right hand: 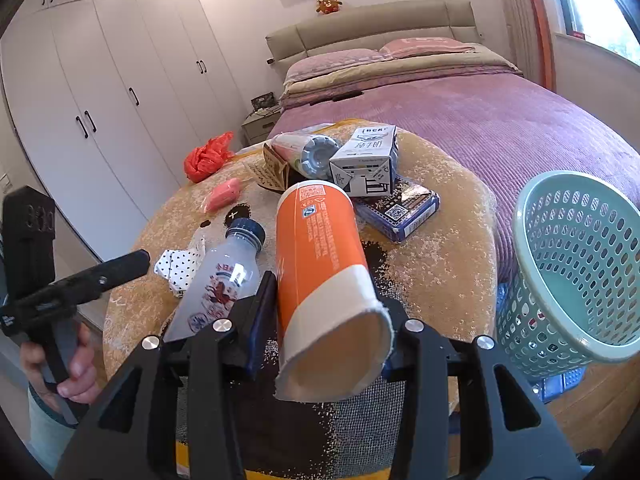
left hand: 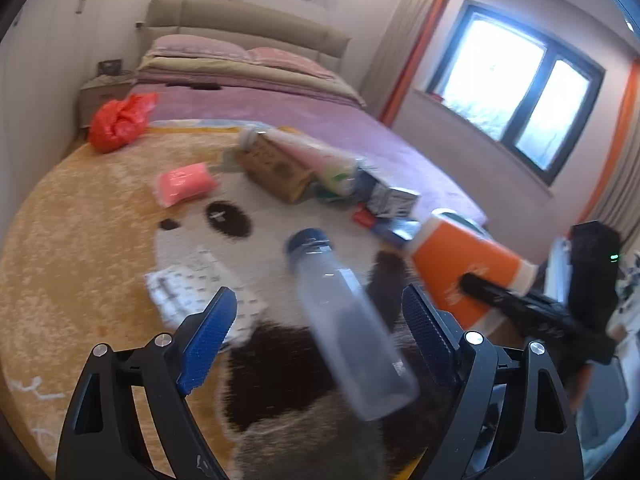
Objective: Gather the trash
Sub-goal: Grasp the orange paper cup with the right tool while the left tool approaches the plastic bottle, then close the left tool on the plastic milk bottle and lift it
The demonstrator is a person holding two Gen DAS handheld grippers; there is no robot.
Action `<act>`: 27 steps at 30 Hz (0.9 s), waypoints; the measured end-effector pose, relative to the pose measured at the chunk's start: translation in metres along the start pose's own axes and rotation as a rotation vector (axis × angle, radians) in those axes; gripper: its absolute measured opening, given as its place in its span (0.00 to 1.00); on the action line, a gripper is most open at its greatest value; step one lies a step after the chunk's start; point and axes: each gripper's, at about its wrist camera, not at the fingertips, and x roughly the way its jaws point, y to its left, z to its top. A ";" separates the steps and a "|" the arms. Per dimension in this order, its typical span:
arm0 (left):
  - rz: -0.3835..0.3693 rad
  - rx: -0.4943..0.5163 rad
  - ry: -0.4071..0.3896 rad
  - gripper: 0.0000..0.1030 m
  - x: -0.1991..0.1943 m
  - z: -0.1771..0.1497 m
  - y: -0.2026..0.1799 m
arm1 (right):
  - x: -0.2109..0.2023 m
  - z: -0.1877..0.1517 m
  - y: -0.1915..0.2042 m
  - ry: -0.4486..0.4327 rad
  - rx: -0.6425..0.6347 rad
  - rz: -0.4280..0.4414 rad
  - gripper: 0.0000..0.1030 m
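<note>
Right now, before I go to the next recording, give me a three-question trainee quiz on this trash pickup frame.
1. True or false: the right gripper is shut on the orange paper cup.
2. Multiple choice: the clear bottle between the open left gripper fingers has a cap that is A) red B) dark blue C) missing.
3. Fill in: the green basket stands to the cup's ____ in the right wrist view.

Key: 1 true; 2 B; 3 right.
</note>
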 end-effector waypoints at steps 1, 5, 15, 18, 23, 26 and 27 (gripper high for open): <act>-0.006 0.007 0.014 0.80 0.005 0.000 -0.006 | -0.001 -0.001 0.000 -0.001 0.001 -0.002 0.38; 0.110 0.046 0.127 0.80 0.041 -0.004 -0.027 | -0.004 -0.002 -0.003 -0.012 0.000 -0.018 0.38; 0.276 0.114 0.230 0.65 0.082 -0.014 -0.042 | -0.010 -0.004 -0.025 -0.026 0.043 -0.022 0.38; 0.258 0.115 0.233 0.57 0.082 -0.016 -0.041 | -0.014 -0.005 -0.028 -0.034 0.046 -0.023 0.38; 0.171 0.114 0.157 0.53 0.064 -0.014 -0.055 | -0.029 0.001 -0.035 -0.077 0.049 -0.037 0.38; 0.125 0.132 0.073 0.53 0.046 -0.005 -0.071 | -0.041 0.007 -0.041 -0.115 0.056 -0.050 0.38; 0.118 0.148 0.044 0.53 0.040 -0.001 -0.077 | -0.047 0.009 -0.045 -0.134 0.059 -0.058 0.38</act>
